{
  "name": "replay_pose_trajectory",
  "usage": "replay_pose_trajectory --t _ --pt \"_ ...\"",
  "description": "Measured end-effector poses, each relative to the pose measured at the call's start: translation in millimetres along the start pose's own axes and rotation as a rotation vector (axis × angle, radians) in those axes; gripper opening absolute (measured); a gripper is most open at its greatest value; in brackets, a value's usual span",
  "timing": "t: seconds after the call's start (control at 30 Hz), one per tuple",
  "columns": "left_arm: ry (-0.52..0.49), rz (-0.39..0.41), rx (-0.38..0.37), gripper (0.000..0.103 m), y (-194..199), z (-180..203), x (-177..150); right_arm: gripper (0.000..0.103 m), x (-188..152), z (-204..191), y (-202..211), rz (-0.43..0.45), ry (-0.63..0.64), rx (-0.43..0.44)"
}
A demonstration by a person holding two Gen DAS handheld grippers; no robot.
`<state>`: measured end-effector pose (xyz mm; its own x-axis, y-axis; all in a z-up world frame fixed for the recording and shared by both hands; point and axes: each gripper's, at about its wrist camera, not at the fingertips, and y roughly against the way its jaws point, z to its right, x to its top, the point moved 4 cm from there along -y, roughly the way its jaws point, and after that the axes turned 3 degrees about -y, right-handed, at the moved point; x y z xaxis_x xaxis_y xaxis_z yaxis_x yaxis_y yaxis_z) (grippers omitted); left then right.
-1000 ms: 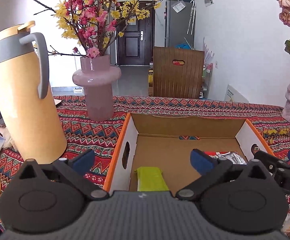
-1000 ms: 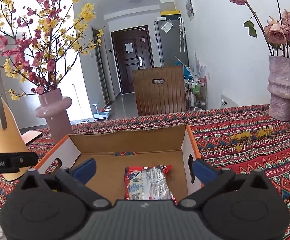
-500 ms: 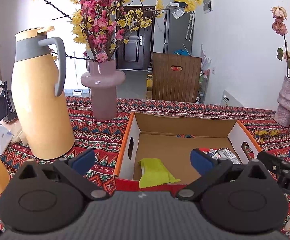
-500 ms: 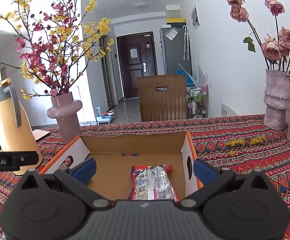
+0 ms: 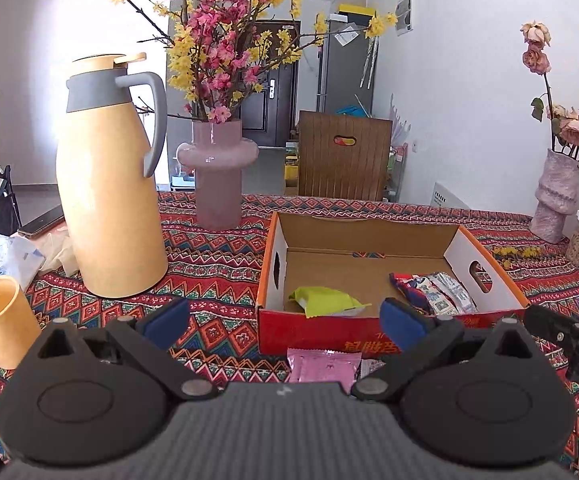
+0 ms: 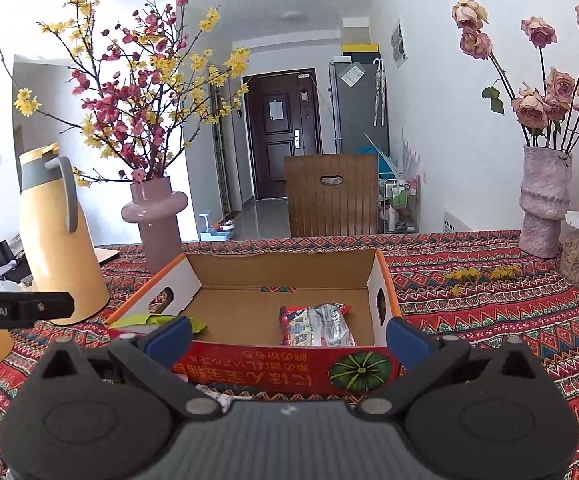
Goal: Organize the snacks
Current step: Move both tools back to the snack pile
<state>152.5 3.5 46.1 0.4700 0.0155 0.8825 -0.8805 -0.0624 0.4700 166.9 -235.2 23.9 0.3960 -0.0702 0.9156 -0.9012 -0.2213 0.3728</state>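
A cardboard box (image 5: 369, 240) is set on the patterned tablecloth (image 5: 209, 264), near its front edge. A green packet (image 5: 325, 300) is seen in the box's front left corner, and a red-and-silver packet (image 6: 315, 326) along its right wall. A pink packet (image 5: 323, 366) is laid on the cloth, just before the box's front wall. Both the left gripper (image 5: 283, 320) and the right gripper (image 6: 287, 334) are held wide apart, with nothing between their fingers.
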Motion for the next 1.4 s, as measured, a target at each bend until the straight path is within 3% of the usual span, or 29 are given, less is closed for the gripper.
replay_pose_trajectory --t 0.77,0.97,1.4 --pt "-0.009 -0.002 -0.048 0.103 51.7 -20.9 -80.7 0.103 -73.4 -1.7 57.1 -0.087 -0.048 -0.01" --pt "0.013 -0.035 -0.051 0.103 54.7 -32.0 -103.6 0.103 -86.0 -3.5 70.1 -0.085 -0.046 -0.009" --pt "0.026 -0.033 -0.061 0.103 61.1 -36.1 -110.3 0.103 -91.3 -11.1 77.8 -0.074 -0.044 0.004"
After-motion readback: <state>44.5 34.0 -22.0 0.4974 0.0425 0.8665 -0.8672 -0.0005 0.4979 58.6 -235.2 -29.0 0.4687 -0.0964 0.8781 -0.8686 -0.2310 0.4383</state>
